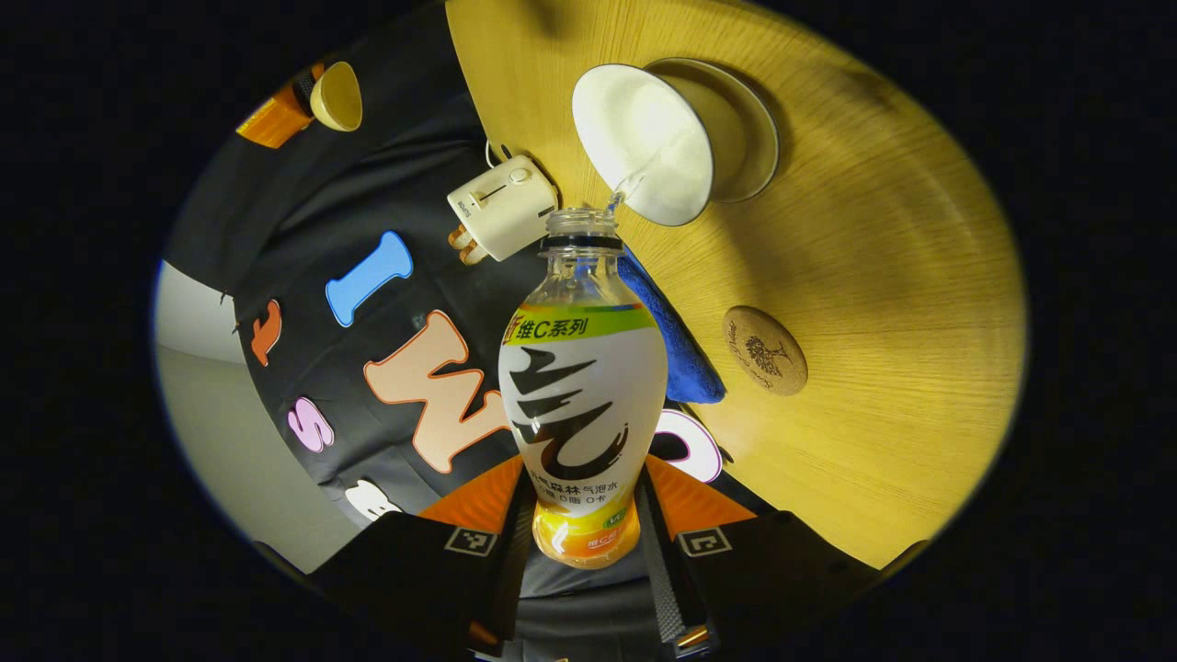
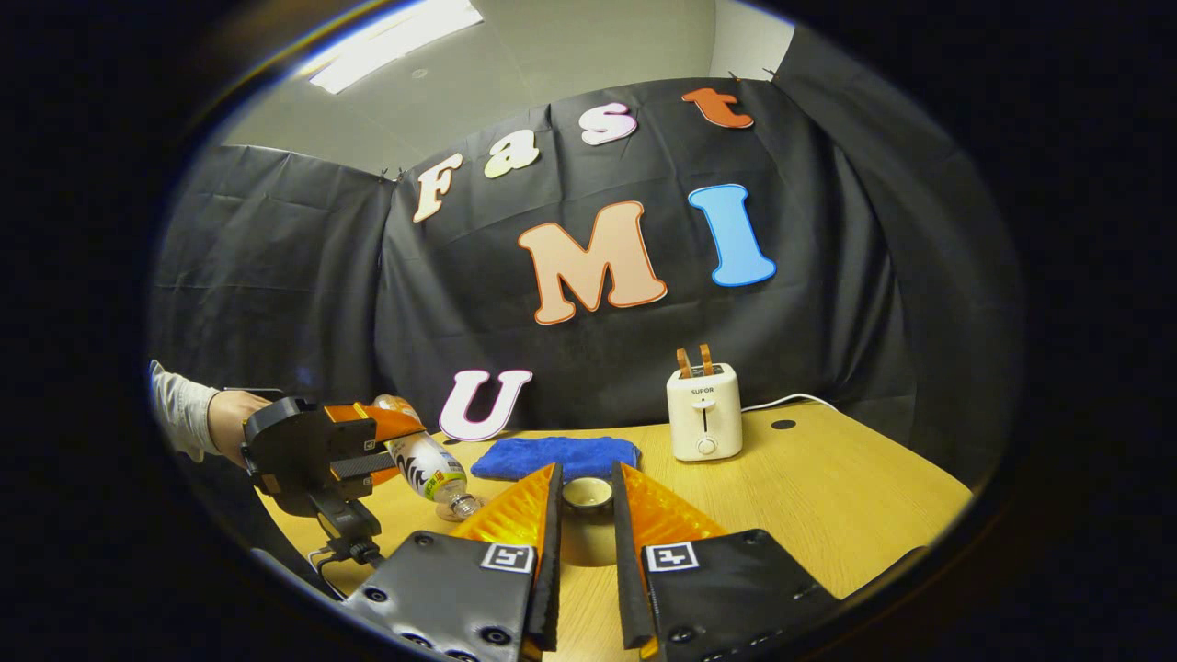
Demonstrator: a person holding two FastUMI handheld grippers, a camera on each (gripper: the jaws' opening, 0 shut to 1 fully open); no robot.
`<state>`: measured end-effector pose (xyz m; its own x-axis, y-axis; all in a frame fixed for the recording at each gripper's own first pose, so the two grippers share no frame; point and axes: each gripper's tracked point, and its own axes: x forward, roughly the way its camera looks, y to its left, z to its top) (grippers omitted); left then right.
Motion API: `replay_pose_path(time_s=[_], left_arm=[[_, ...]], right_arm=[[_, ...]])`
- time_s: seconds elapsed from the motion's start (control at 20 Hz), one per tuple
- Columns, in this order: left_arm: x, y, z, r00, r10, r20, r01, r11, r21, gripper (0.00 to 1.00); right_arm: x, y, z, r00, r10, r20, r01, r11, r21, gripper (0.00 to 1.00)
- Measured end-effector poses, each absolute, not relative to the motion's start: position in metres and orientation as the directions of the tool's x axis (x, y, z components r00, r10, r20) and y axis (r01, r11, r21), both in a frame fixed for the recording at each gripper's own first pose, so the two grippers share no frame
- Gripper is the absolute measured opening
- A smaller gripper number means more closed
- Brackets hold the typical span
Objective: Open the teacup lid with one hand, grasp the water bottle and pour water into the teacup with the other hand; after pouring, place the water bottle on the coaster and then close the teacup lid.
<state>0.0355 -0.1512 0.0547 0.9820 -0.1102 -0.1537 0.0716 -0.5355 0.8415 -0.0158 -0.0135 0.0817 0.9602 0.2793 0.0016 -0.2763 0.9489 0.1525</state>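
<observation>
While left claw grips tilted water bottle, its mouth sits at teacup rim; coaster lies nearby on surface. Right claw clamps the lid; toaster behind.

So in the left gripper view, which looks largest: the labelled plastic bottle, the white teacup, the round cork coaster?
1. Labelled plastic bottle, though it is nearest the camera.
2. White teacup.
3. Round cork coaster.
</observation>
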Motion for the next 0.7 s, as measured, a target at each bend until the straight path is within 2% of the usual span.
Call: replay_pose_path(time_s=[0.7], left_arm=[[0.036, -0.157, 0.039, 0.974, -0.125, -0.188, 0.095, -0.527, 0.845, 0.56]], right_arm=[[-0.015, -0.008, 0.077, 0.957, 0.291, -0.011, -0.286, 0.946, 0.151, 0.29]])
